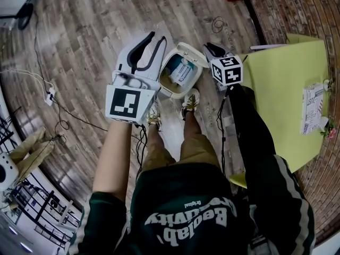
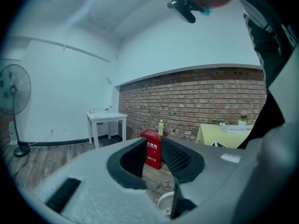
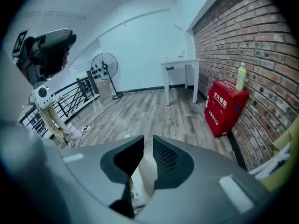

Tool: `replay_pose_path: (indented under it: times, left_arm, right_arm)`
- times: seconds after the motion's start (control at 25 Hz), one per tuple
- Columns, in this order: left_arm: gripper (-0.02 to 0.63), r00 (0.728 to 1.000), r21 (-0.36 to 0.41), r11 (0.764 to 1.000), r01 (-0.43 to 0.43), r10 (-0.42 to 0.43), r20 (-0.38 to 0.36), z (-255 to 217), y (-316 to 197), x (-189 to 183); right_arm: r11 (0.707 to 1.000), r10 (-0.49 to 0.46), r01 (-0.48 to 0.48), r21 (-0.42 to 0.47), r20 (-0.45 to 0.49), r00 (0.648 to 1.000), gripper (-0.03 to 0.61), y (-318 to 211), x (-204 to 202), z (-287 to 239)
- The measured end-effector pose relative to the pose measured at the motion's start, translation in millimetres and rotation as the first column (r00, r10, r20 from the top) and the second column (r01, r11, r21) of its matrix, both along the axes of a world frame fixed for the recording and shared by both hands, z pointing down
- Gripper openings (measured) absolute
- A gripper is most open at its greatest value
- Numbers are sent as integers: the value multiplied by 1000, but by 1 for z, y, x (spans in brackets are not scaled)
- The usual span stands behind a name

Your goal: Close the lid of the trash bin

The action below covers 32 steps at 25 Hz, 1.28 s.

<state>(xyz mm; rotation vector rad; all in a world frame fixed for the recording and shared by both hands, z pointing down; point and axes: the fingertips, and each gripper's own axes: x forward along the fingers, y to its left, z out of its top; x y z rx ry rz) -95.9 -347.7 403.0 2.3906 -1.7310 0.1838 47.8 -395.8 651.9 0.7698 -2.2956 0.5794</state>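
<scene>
Item: one trash bin [image 1: 166, 92], small, cream-white, with an oval mouth. We recorded it upright on the wooden floor [image 1: 95, 47], mouth open. Its lid [image 1: 192, 51], of the same cream plastic, stood raised at the far right of the rim, not yet shut. We noted the lid's edge between the fingers of the right gripper [image 3: 145, 149].

**Left arm** [image 1: 114, 153]: bare forearm, reaching forward.

**Left hand-held gripper** [image 1: 158, 38] [image 2: 156, 158]: held out ahead and nearly level, marker cube facing up. Jaws stand wide apart with nothing between the pads.

**Right arm** [image 1: 254, 137]: in a dark sleeve with pale stripes, stretched forward and down.

**Right hand-held gripper** [image 1: 212, 48] [image 3: 146, 154]: tilted down, marker cube on top. Jaws are drawn to a narrow gap, with the white edge of the lid [image 3: 145, 171] between the pads.
</scene>
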Motion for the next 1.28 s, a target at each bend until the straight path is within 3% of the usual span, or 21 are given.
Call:
replay_pose_path:
  times: [0.48,0.76,1.28]
  left_arm:
    - [100,1000,-29,1000,4,-3,7,12,15,-7]
    - [101,1000,-47,999,4,-4,9,21,24,-14]
    - [101,997,-68,997,46,-50,-58,29,35,-24]
  right_arm:
    - [996,15,-22,-92,-78,997,75,-6,3,49]
    - [986,46,-57,-156,-78,996,83,-6,0,65]
    - [975,39,-51,-216,-62,997,75,20,-7,70]
